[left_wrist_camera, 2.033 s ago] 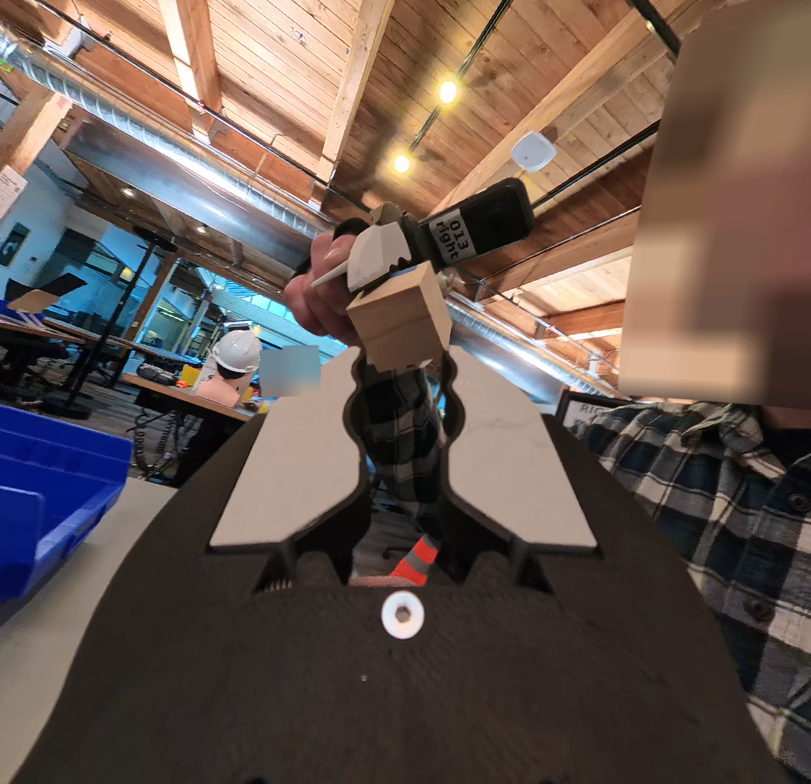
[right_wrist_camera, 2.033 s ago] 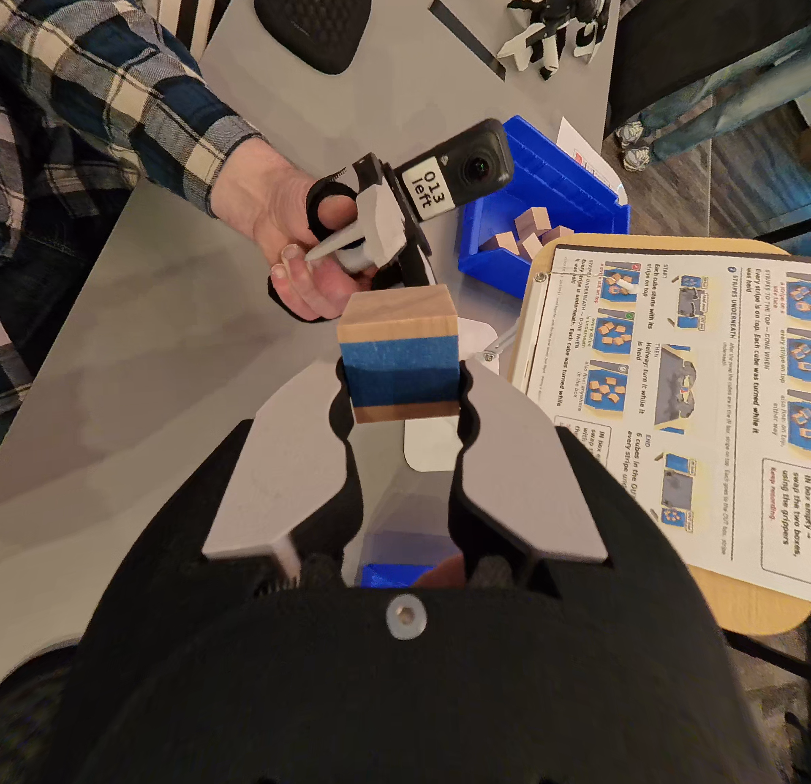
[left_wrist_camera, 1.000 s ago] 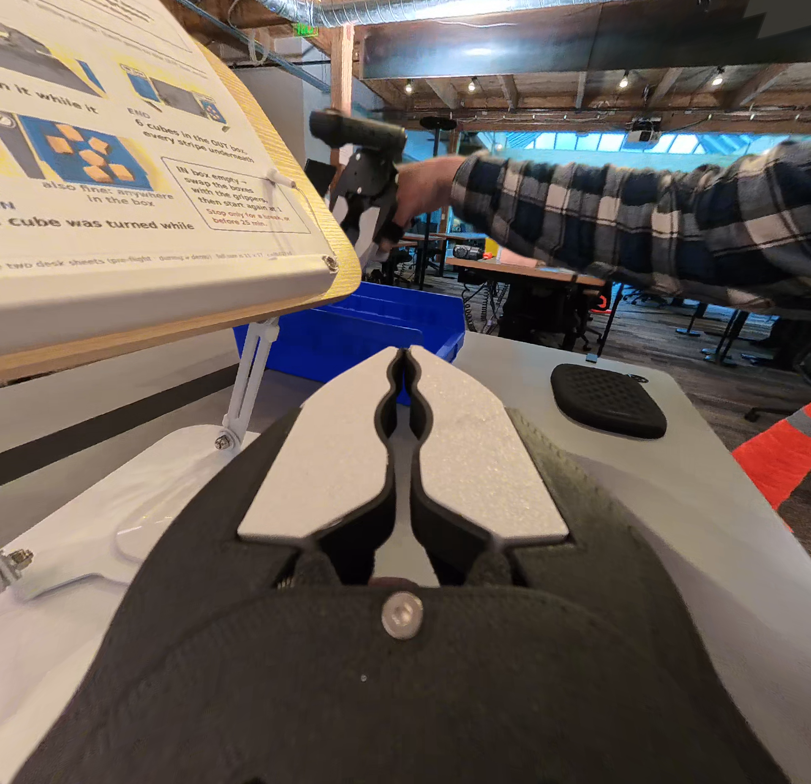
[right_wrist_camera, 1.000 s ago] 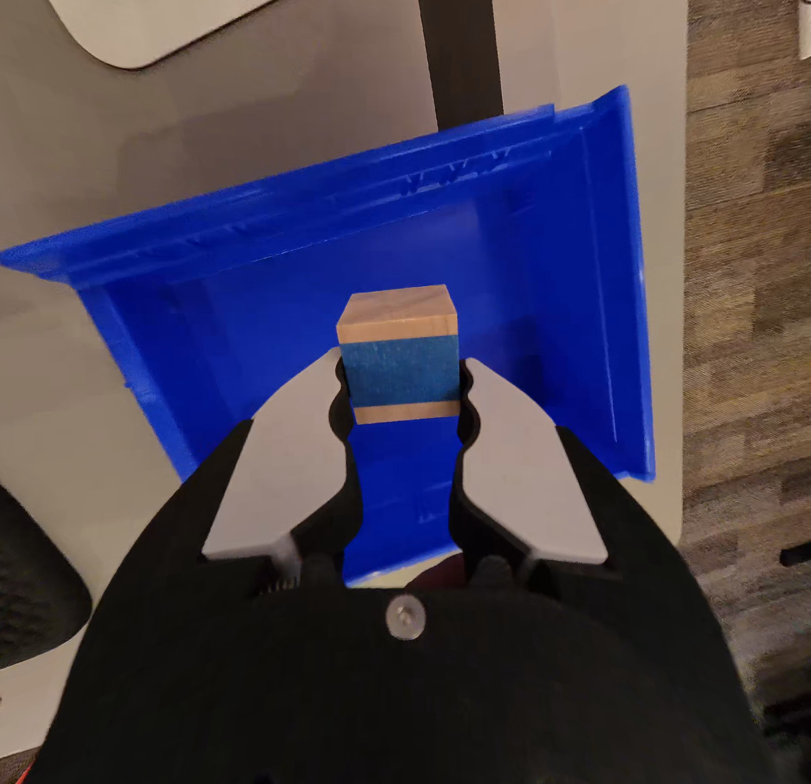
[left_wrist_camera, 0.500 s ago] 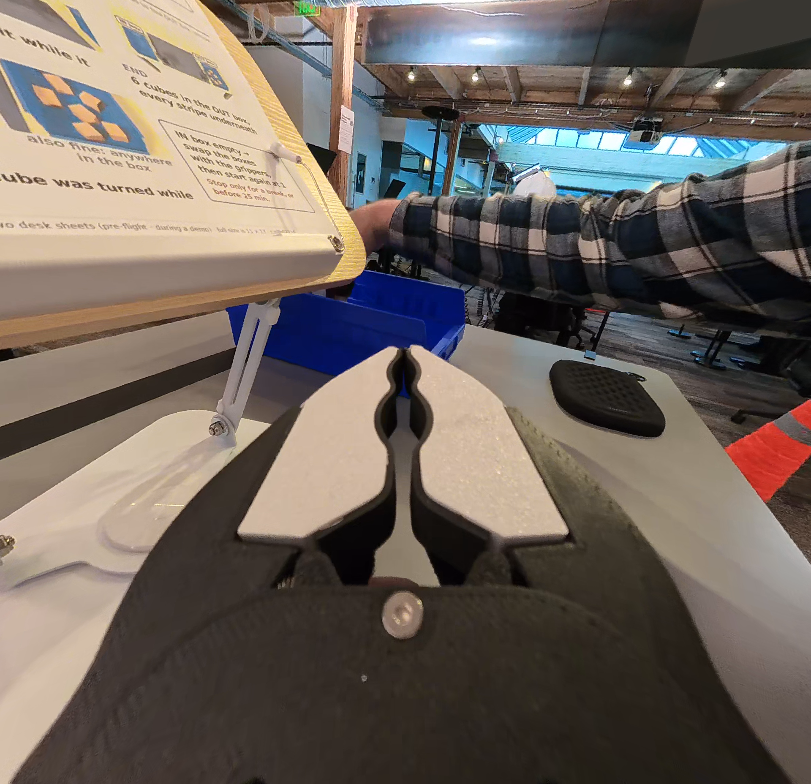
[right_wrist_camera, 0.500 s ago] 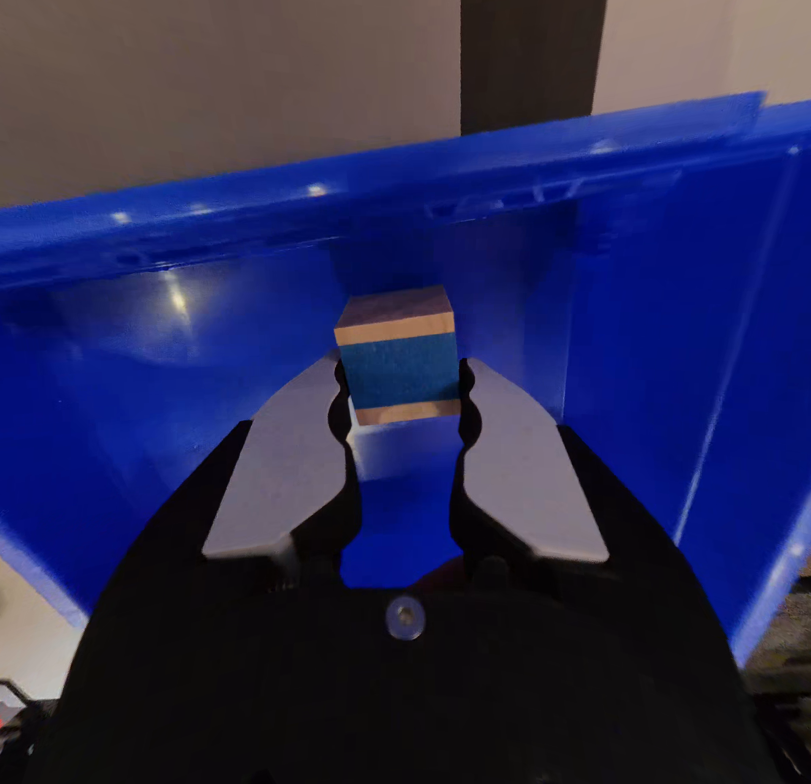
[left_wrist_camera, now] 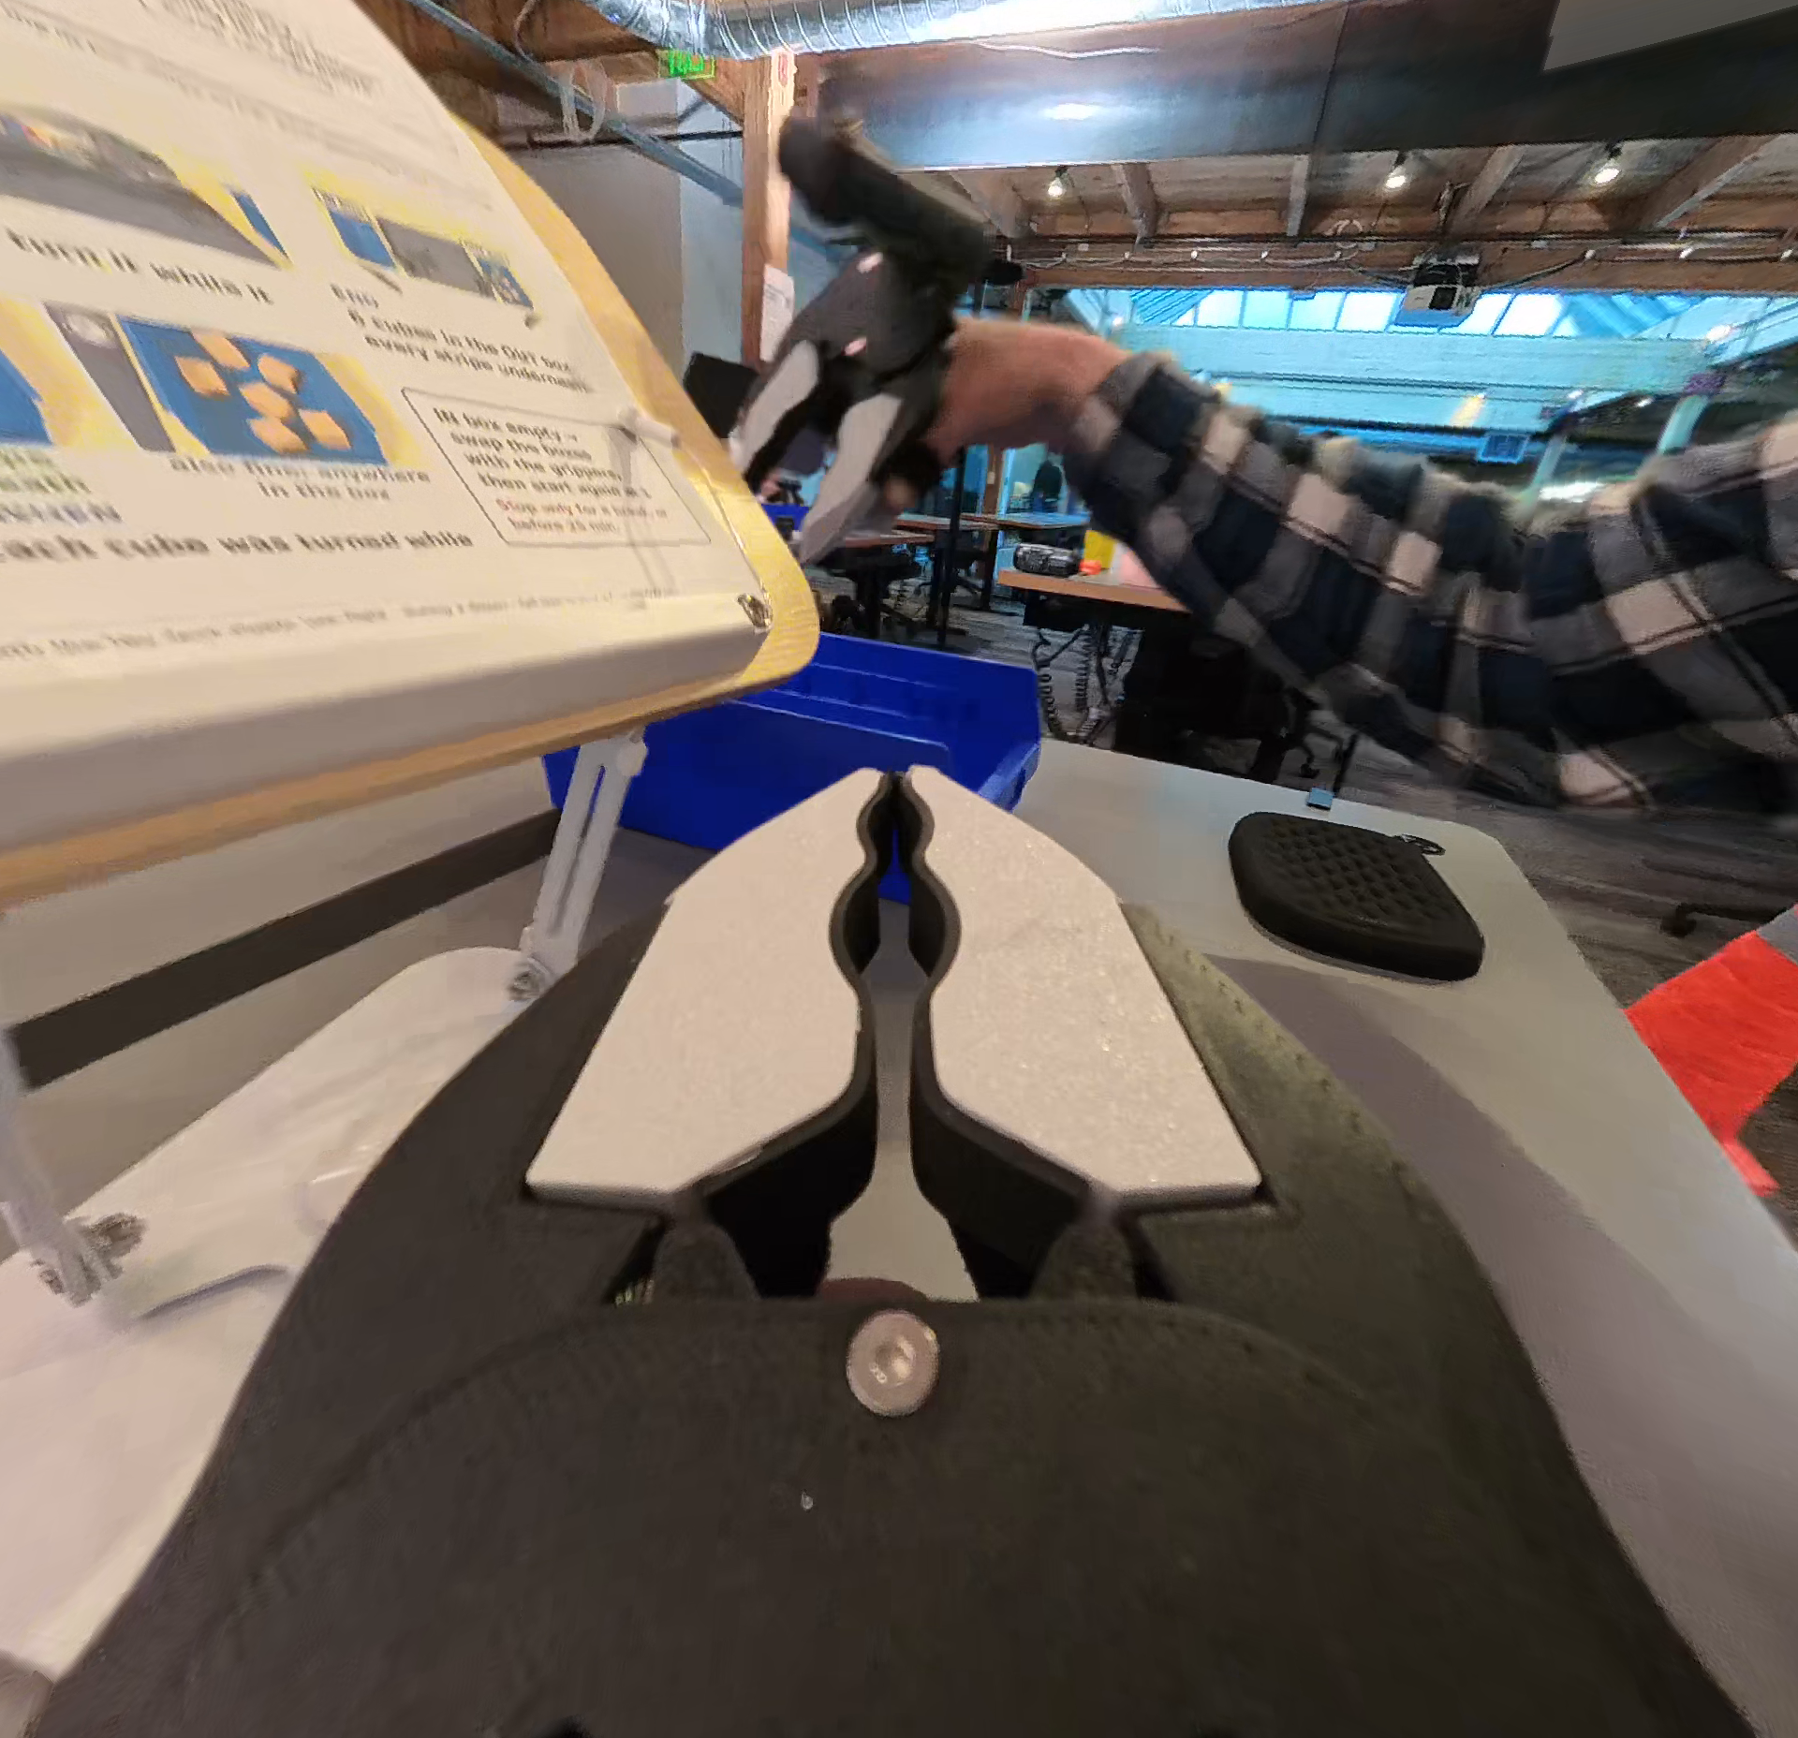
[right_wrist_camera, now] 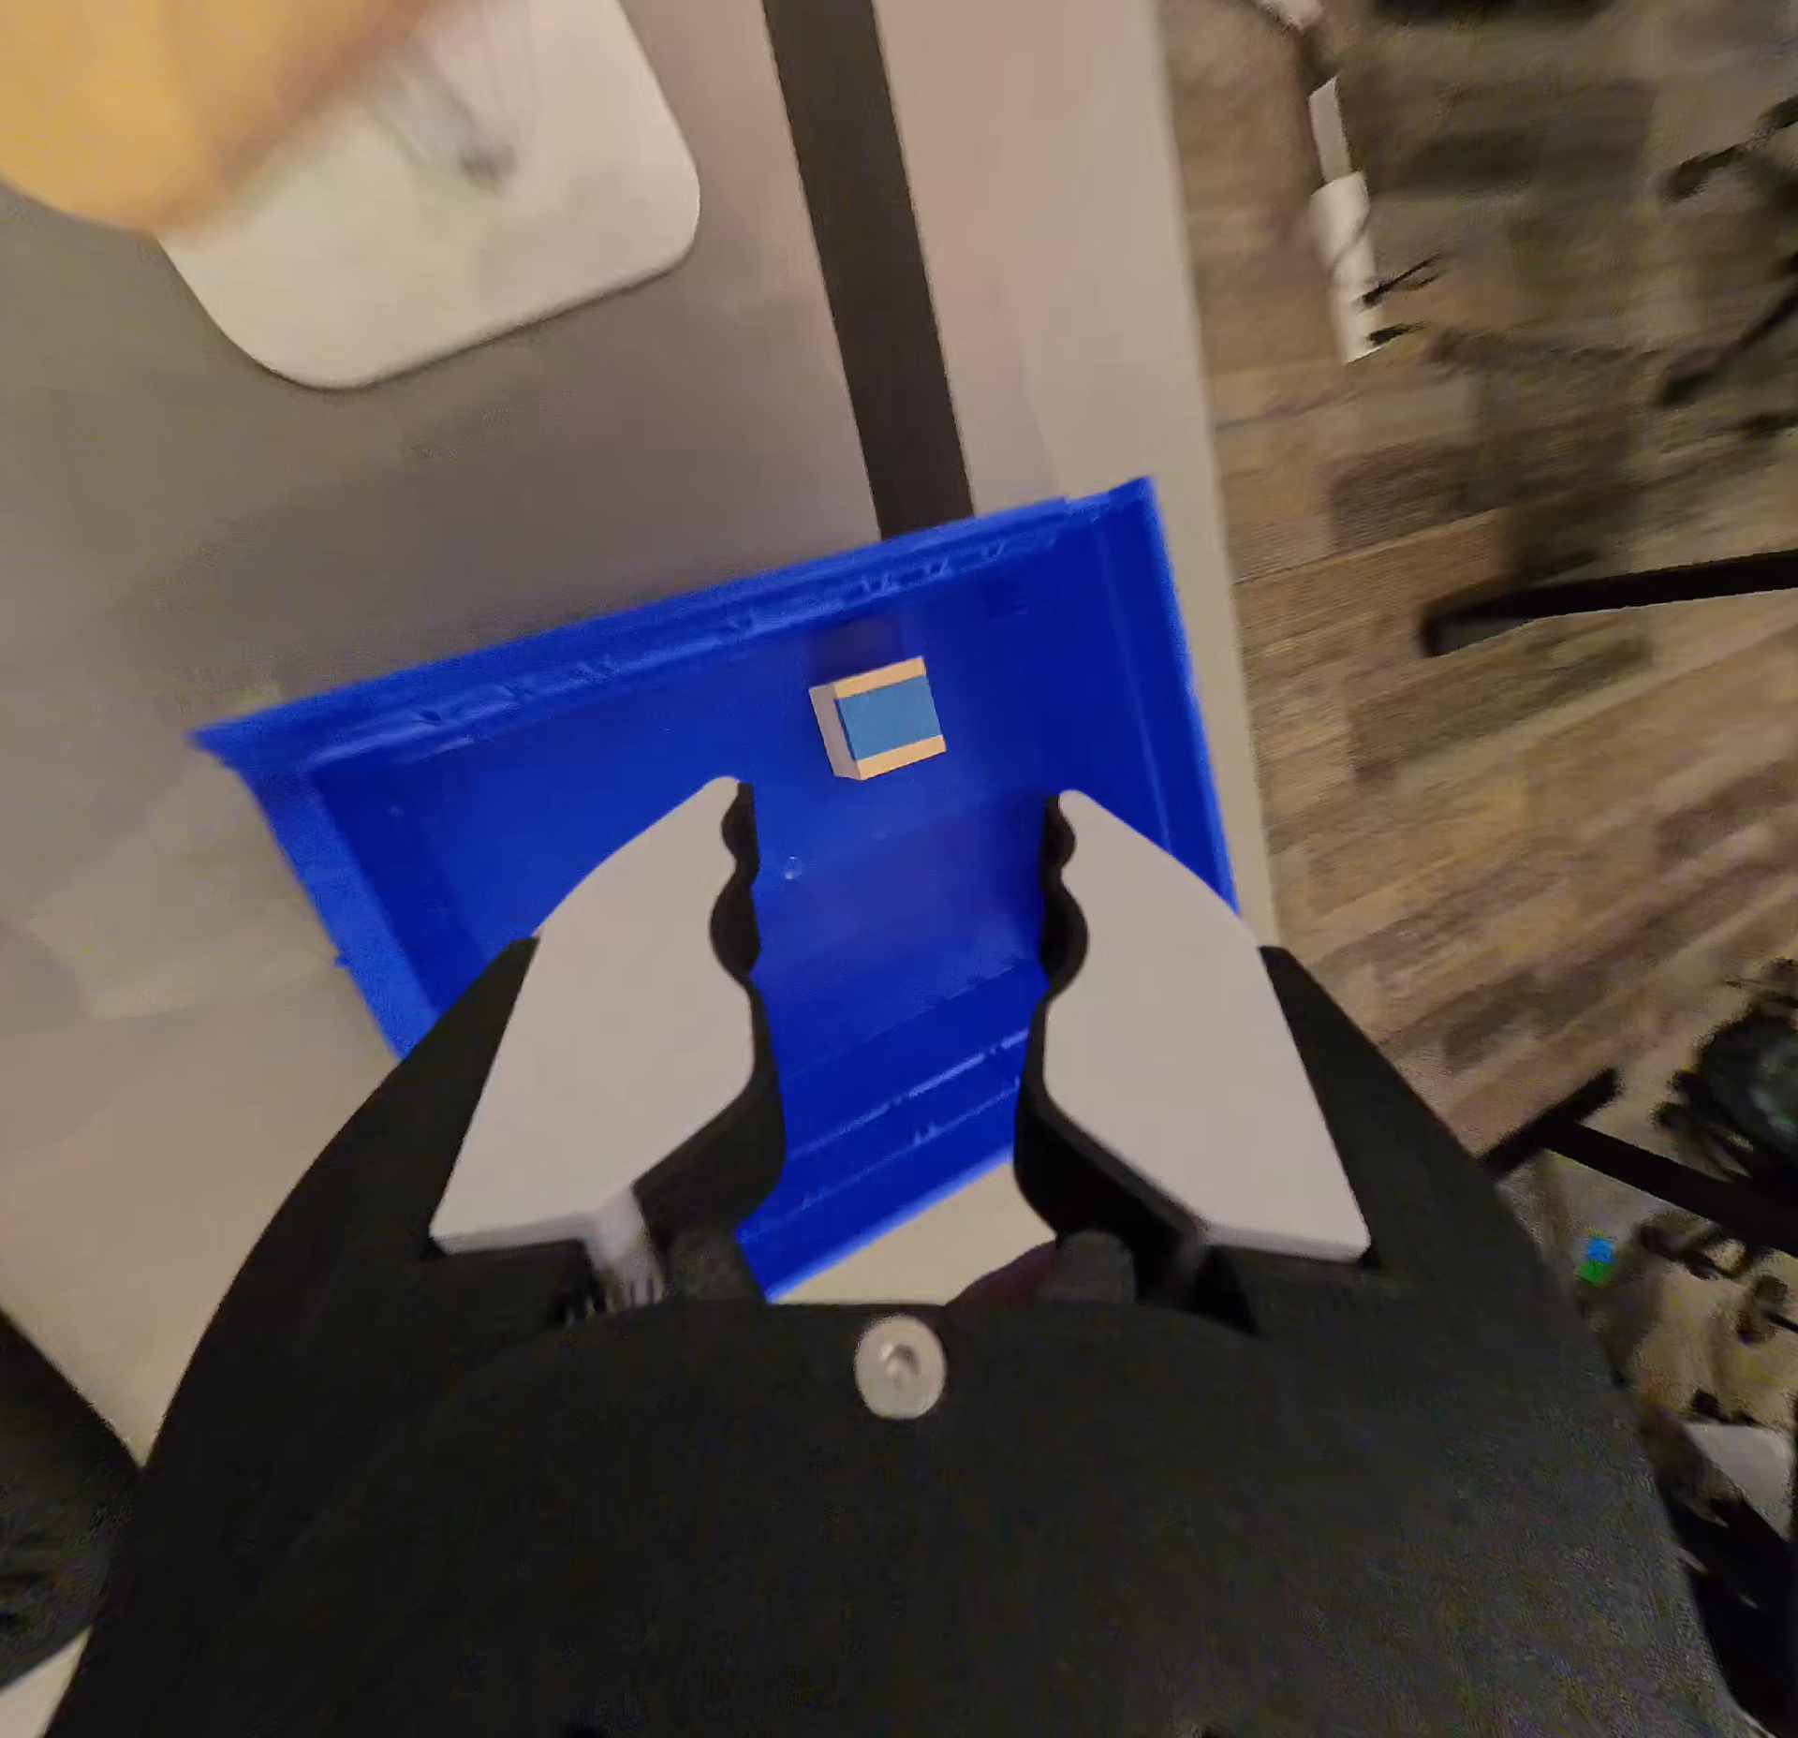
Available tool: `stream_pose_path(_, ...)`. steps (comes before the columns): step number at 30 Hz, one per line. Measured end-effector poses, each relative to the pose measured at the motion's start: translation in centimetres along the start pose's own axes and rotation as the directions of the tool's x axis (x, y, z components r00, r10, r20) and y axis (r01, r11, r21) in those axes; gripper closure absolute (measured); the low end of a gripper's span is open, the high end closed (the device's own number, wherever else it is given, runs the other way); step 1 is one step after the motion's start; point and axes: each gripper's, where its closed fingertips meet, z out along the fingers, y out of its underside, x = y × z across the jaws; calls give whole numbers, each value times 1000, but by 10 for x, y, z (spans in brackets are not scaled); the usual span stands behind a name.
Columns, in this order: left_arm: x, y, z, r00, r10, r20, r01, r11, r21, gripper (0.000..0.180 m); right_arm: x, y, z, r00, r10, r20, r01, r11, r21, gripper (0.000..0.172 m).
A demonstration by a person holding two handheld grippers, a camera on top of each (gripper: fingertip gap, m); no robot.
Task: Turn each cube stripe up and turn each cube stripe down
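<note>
In the right wrist view a wooden cube (right_wrist_camera: 883, 716) lies alone on the floor of a blue bin (right_wrist_camera: 506, 718), near its far wall, blue stripe face up. My right gripper (right_wrist_camera: 895, 796) is open and empty, raised above the bin, well clear of the cube. It also shows in the left wrist view (left_wrist_camera: 827, 446), up above the blue bin (left_wrist_camera: 778, 767), open and blurred. My left gripper (left_wrist_camera: 895, 786) is shut with nothing between its pads, low over the grey table, pointing at the bin's side.
A tilted instruction board (left_wrist_camera: 321, 407) on a white stand (left_wrist_camera: 574, 874) overhangs the table left of the bin. A black pouch (left_wrist_camera: 1352, 894) lies on the right of the table. A black strip (right_wrist_camera: 856, 232) runs across the table behind the bin. The table's edge and floor (right_wrist_camera: 1459, 621) lie to the right.
My right gripper carried the cube down into the bin, opened, let it go stripe up, and has lifted away. My left gripper stays shut and nearly still.
</note>
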Motion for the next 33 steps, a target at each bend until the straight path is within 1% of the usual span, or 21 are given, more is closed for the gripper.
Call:
stream_pose_path(3, -7, -15, -14, 995, 83, 63, -82, 996, -20, 179, -32, -23, -58, 990, -27, -139, 37, 997, 70, 118)
stream_pose_path(5, -14, -26, -30, 989, 111, 101, -108, 994, -33, 174, -65, -39, -84, 983, -46, -179, 68, 990, 123, 120)
stream_pose_path(7, -33, -32, -53, 969, 170, 181, -149, 981, -121, 167, -97, -48, -100, 973, -75, -217, 106, 985, 136, 122)
stream_pose_path(9, -57, -43, -83, 929, 265, 259, -213, 954, -212, 165, -138, -63, -105, 977, -101, -187, 137, 972, 192, 123)
stream_pose_path(10, -72, -47, -98, 909, 303, 287, -224, 934, -277, 162, -159, -70, -103, 980, -116, -160, 149, 965, 215, 124)
stream_pose_path(12, -111, -49, -127, 864, 375, 335, -213, 876, -433, 154, -195, -76, -91, 981, -157, -115, 178, 962, 205, 123)
stream_pose_path(13, -131, -46, -140, 841, 413, 349, -205, 840, -502, 153, -210, -78, -84, 981, -169, -99, 186, 962, 199, 123)
stream_pose_path(14, -150, -37, -151, 842, 424, 334, -169, 795, -583, 147, -225, -82, -77, 982, -177, -72, 188, 960, 209, 122)
stream_pose_path(15, -169, -22, -163, 847, 424, 320, -111, 731, -674, 141, -239, -85, -71, 982, -185, -37, 189, 956, 224, 123)
stream_pose_path(16, -189, -12, -174, 839, 444, 316, -77, 671, -738, 135, -252, -87, -64, 981, -194, -11, 191, 954, 230, 123)
stream_pose_path(17, -205, -4, -180, 833, 462, 304, -69, 632, -772, 130, -261, -88, -58, 980, -198, 8, 191, 955, 229, 123)
stream_pose_path(20, -235, 26, -190, 876, 397, 275, 19, 541, -841, 127, -279, -89, -45, 977, -205, 50, 189, 955, 227, 124)
stream_pose_path(23, -248, 56, -196, 906, 351, 235, 74, 416, -906, 127, -285, -88, -39, 976, -205, 76, 183, 957, 227, 126)
stream_pose_path(24, -253, 64, -198, 906, 357, 228, 83, 380, -921, 127, -287, -88, -38, 975, -207, 85, 183, 956, 230, 127)
stream_pose_path(26, -256, 78, -199, 924, 303, 232, 125, 334, -934, 128, -288, -89, -37, 974, -208, 92, 182, 955, 234, 126)
stream_pose_path(27, -259, 79, -196, 927, 274, 257, 154, 347, -925, 128, -288, -90, -37, 973, -210, 93, 183, 954, 237, 126)
stream_pose_path(29, -264, 84, -200, 925, 280, 257, 168, 306, -937, 131, -287, -91, -36, 973, -211, 96, 183, 952, 244, 127)
stream_pose_path(31, -266, 90, -202, 931, 260, 257, 188, 262, -947, 133, -287, -93, -35, 972, -214, 98, 184, 950, 252, 127)
stream_pose_path(33, -265, 96, -202, 939, 225, 260, 207, 232, -950, 134, -285, -94, -33, 971, -216, 99, 185, 949, 256, 127)
